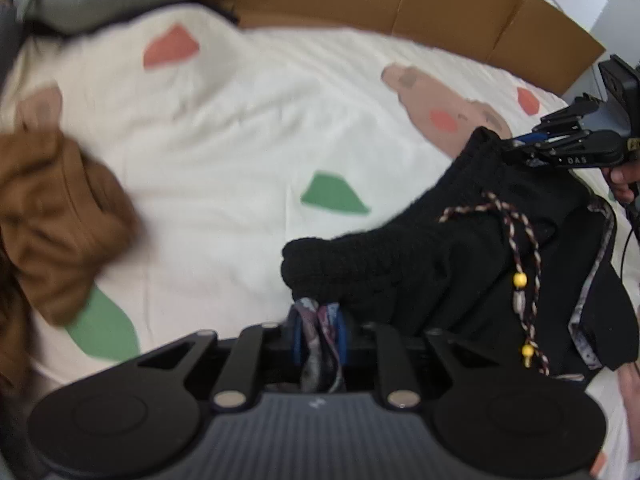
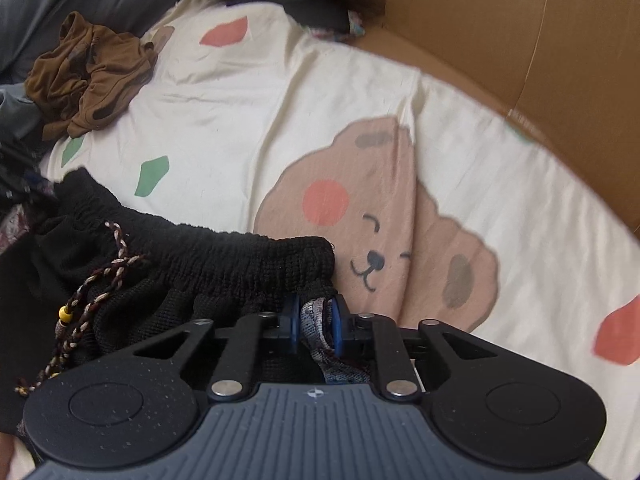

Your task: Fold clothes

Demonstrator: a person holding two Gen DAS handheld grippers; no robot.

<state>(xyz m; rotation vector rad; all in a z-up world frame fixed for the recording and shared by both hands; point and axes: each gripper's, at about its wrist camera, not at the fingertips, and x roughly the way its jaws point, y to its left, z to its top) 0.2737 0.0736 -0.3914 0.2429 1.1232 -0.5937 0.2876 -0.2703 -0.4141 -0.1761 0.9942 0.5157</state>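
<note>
Stretching a black garment (image 1: 420, 248) by its elasticated waistband (image 2: 248, 264) between my two grippers, I am set to lay it out on the cream bedsheet (image 1: 248, 152) printed with bears and coloured patches. The relation that matters is the line of that waistband: in the left wrist view it runs from the lower centre of the frame, where my left gripper (image 1: 318, 332) has it, up to the right edge, where my right gripper (image 1: 528, 145) has the other end. Its long axis therefore lies across from one tool to the other, with each gripper at its own end and neither nearer the middle. The rest of the garment hangs or bunches at the lower right of that view, its braided drawstring (image 1: 520, 248) with yellow beads dangling loose.

Both tools are drawn nearly together and clamped on cloth. In the left wrist view the blue pads (image 1: 342, 332) pinch a wad of patterned fabric just below the black knit edge. In the right wrist view, at lower centre, the right gripper's pads likewise squeeze a fold of grey patterned fabric under the waistband's end.

A crumpled brown garment (image 2: 88, 80) lies well apart, at the upper left of the right wrist view. Brown cardboard (image 2: 520, 40) stands along the sheet's far edge. My judgement: the open sheet ahead is where the garment should go down flat.
</note>
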